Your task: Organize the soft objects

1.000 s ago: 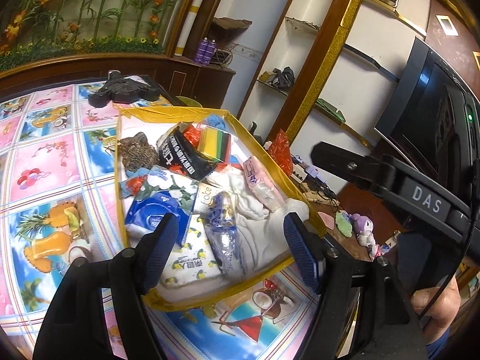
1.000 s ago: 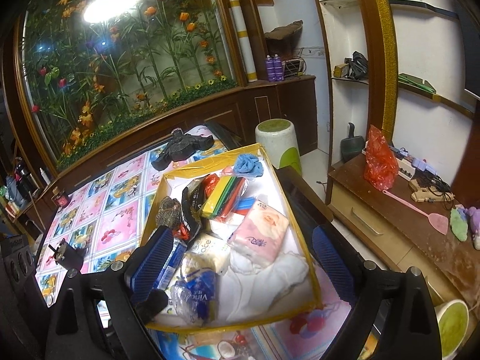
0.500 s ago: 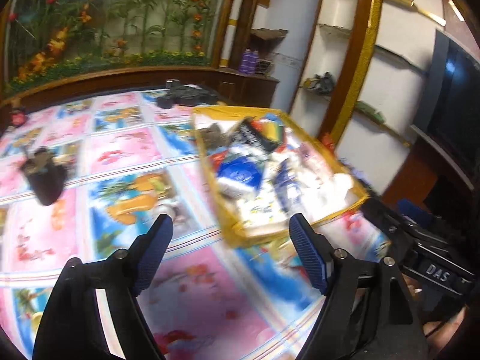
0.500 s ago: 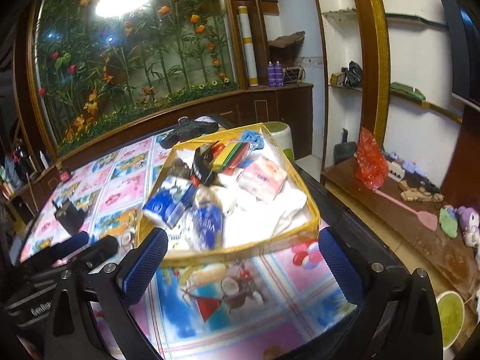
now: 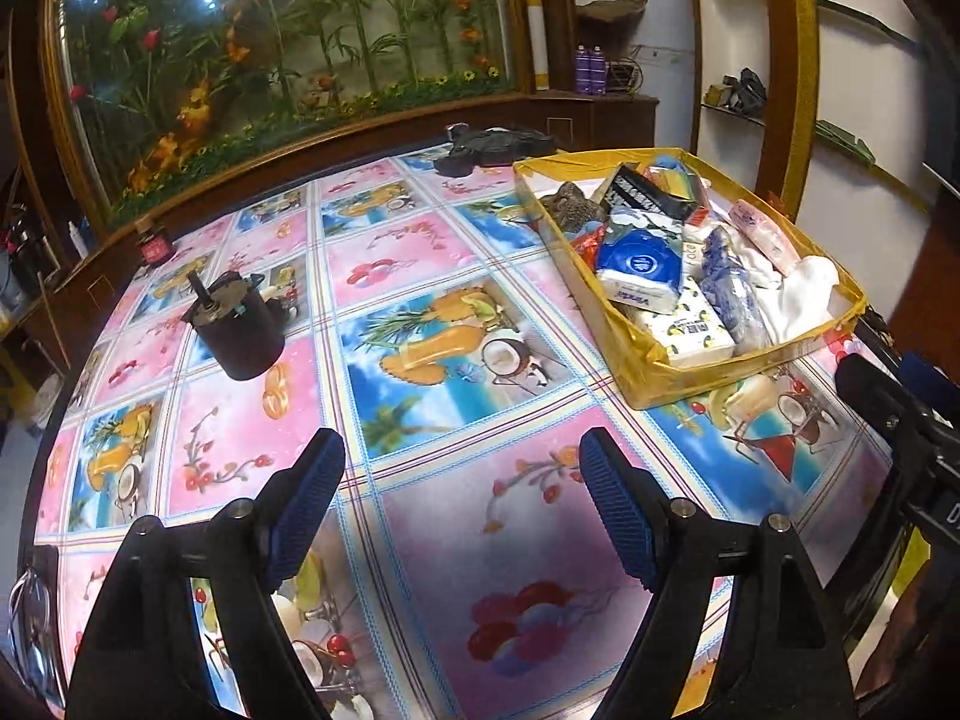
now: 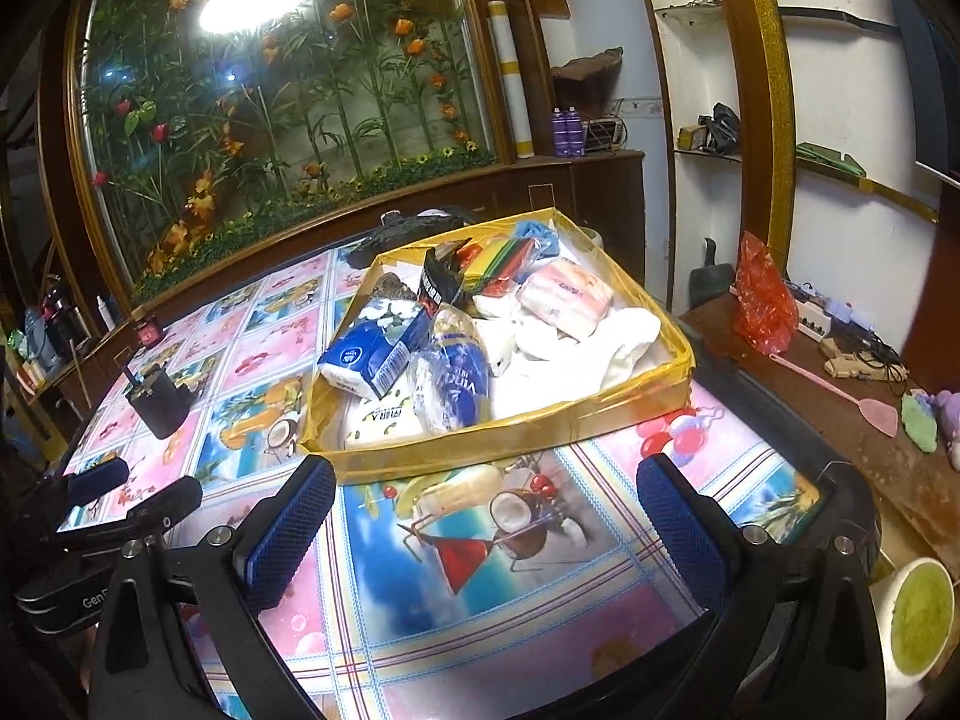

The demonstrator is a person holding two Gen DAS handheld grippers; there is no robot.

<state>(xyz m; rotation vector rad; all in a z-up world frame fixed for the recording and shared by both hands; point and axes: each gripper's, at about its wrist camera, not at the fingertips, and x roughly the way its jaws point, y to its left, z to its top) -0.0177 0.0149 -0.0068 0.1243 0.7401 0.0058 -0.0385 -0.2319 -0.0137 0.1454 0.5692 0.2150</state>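
A yellow-taped cardboard box (image 5: 660, 384) (image 6: 510, 438) stands on the fruit-print tablecloth. It is full of soft things: a blue tissue pack (image 5: 639, 264) (image 6: 372, 354), a pink tissue pack (image 6: 564, 300), white cloth (image 5: 804, 294) (image 6: 618, 342) and a striped sponge stack (image 6: 501, 258). My left gripper (image 5: 459, 450) hangs open over bare tablecloth, left of and nearer than the box, with nothing between its fingers. My right gripper (image 6: 486, 474) stands wide open just in front of the box's near wall, holding nothing.
A black cup with a stick in it (image 5: 240, 330) (image 6: 159, 408) and a small red jar (image 5: 155, 246) stand at the table's left. A black bag (image 5: 498, 147) lies at the far edge. A green-topped stool (image 6: 918, 618) and a low wooden bench (image 6: 840, 420) are to the right.
My left gripper swung left off the box to over the tablecloth. My right gripper drew back and down from above the box to in front of it. Both jaws widened a little.
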